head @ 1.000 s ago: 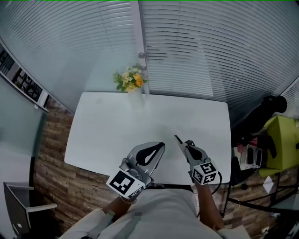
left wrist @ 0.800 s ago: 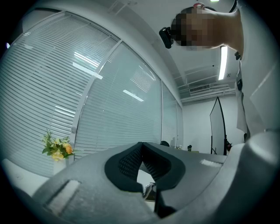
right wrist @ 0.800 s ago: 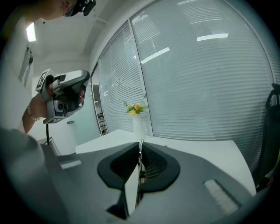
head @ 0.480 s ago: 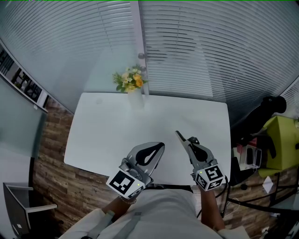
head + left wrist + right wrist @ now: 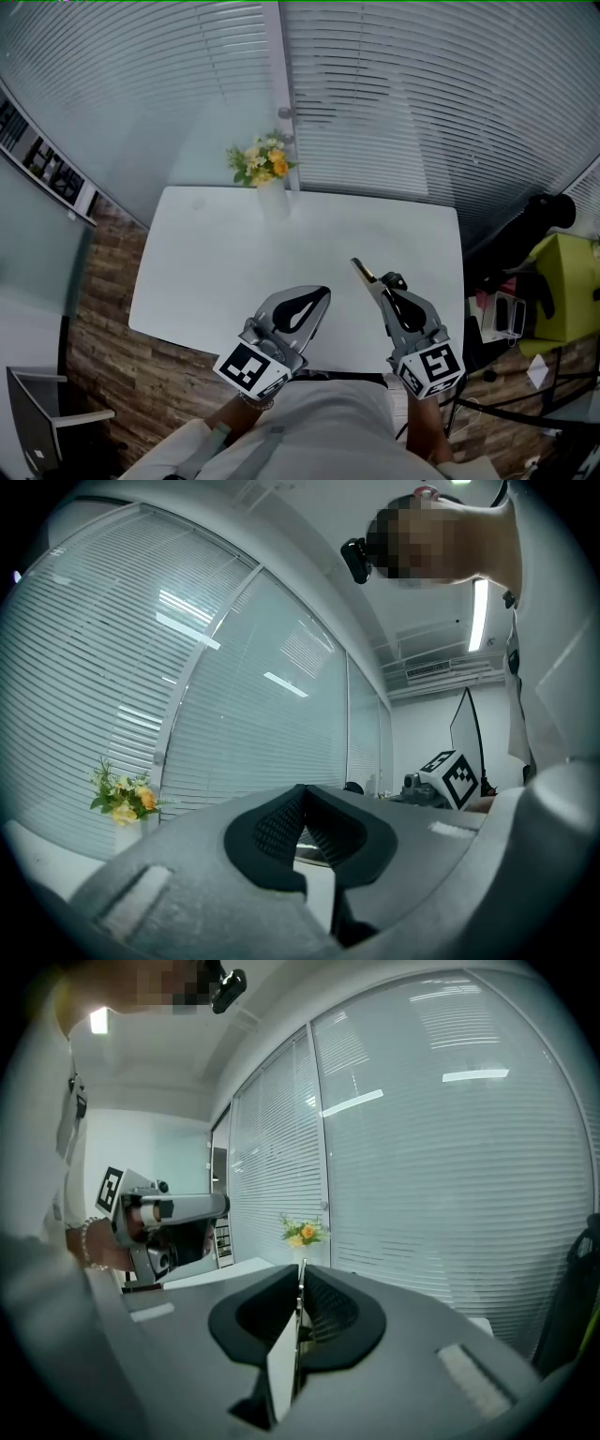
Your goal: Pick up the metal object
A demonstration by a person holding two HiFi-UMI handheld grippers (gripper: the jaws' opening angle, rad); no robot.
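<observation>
A thin flat metal strip [image 5: 361,271] sticks out forward from my right gripper [image 5: 377,285], which is shut on it above the near right part of the white table [image 5: 206,253]. In the right gripper view the metal strip [image 5: 296,1312] stands on edge between the two dark pads [image 5: 328,1312], its tip past the right gripper [image 5: 302,1277]. My left gripper [image 5: 322,292] hovers over the table's near edge, shut with nothing in it. In the left gripper view the left gripper [image 5: 300,803] shows its pads meeting at the tip.
A white vase of yellow and orange flowers [image 5: 263,169] stands at the table's far edge, against the window blinds. A yellow-green chair and dark bags [image 5: 548,291] crowd the floor right of the table. Wooden flooring [image 5: 103,309] lies to the left.
My right gripper has drawn back toward the person and tilted up, still holding the metal strip. The left gripper has not moved.
</observation>
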